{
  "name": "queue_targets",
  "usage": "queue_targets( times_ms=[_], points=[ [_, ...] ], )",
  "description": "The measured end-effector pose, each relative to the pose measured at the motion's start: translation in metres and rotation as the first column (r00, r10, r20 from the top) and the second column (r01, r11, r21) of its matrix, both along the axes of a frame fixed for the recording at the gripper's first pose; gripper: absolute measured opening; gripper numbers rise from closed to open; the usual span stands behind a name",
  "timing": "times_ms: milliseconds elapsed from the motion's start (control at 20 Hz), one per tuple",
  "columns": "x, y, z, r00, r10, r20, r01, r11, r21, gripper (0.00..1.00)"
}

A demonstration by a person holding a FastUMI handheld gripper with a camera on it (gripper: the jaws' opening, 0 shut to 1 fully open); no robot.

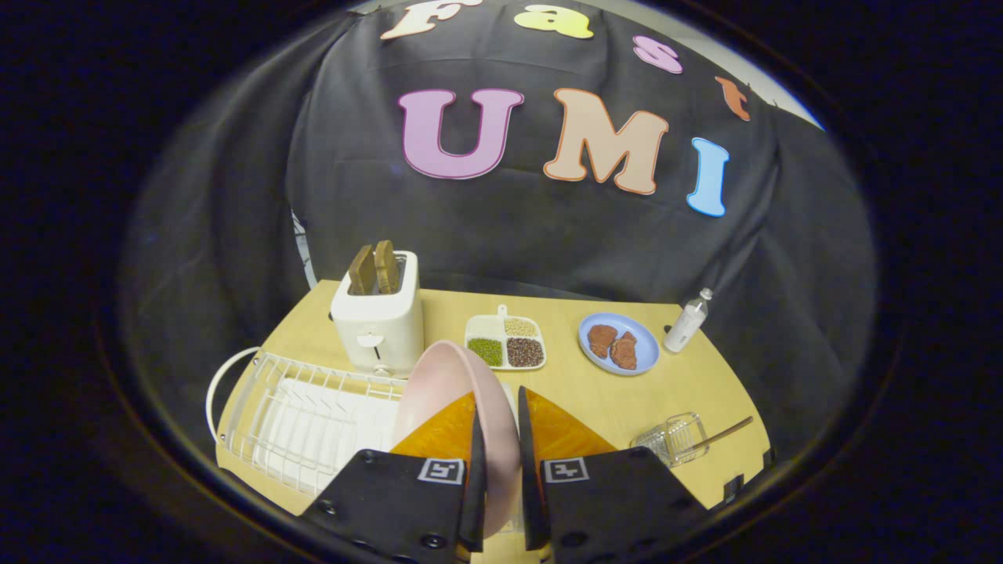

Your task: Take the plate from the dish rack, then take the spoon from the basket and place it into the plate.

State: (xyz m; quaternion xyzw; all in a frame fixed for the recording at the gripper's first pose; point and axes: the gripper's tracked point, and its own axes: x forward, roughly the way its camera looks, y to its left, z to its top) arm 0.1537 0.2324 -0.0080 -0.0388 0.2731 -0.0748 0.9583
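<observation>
The wooden table (pixel 595 392) carries everything here. At its near left end stands the white wire dish rack (pixel 305 415), and behind the rack a white toaster (pixel 380 321) with two brown slices standing in its slots. The pink plate (pixel 450 384) is held on edge between the fingers of the gripper (pixel 501 462), both fingers pressing its rim from either side, so the tongs are clamped on the plate. It appears lifted just above the right end of the rack rather than seated in the wires, so I judge the first step, taking the plate out, to be in hand and nearly done. Beyond the fingers lie a divided tray of beans (pixel 506 342), a blue plate with two pieces of meat (pixel 619 345) and a small bottle (pixel 688 321). To the right of the fingers sits the clear basket (pixel 670 439) with the wooden-handled spoon (pixel 725 432) poking out. The next move calls for laying the plate flat on bare table, releasing it, then reaching to the basket for the spoon handle
</observation>
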Motion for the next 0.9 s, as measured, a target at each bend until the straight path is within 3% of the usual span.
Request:
queue_targets(
  times_ms=[250, 550, 900],
  points=[
    [-0.014, -0.016, 0.007, 1.000, 0.024, 0.019, -0.024, 1.000, 0.014, 0.22],
    [-0.056, -0.047, 0.013, 1.000, 0.024, 0.020, -0.027, 0.987, 0.159, 0.22],
    [-0.142, -0.144, 0.003, 0.996, -0.082, 0.018, 0.075, 0.966, 0.249, 0.21]
  ],
)
